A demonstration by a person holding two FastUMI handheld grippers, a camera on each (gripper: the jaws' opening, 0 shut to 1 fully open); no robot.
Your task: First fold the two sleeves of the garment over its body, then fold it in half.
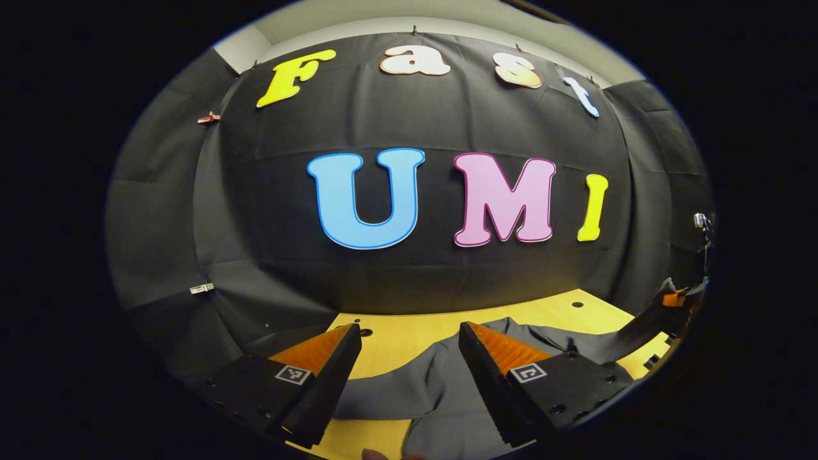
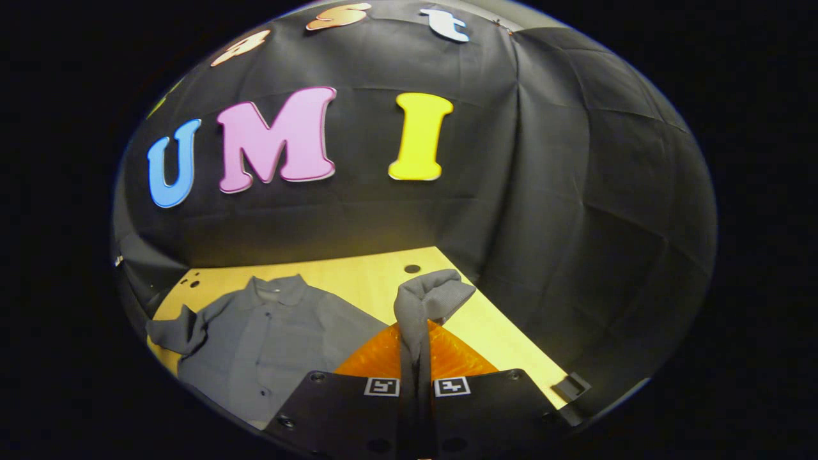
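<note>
**Sleeve in the right jaws, shirt body off to their left**

Ahead and left of the right gripper [image 2: 415, 358], the grey shirt [image 2: 268, 338] lies flat on the yellow table [image 2: 498, 332], collar toward the booth wall, its far sleeve [image 2: 176, 332] bunched at the table's edge. Between the right gripper's fingers stands the near sleeve [image 2: 428, 300], lifted clear of the table, cuff drooping forward; both fingers are clamped on it. Judging from this, the fold runs leftward from the tool, across the shirt's long collar-to-hem axis. Below the left gripper [image 1: 409, 358], jaws spread and holding nothing, grey cloth [image 1: 441, 390] lies on the table, so it looks nearer the far sleeve.
</note>
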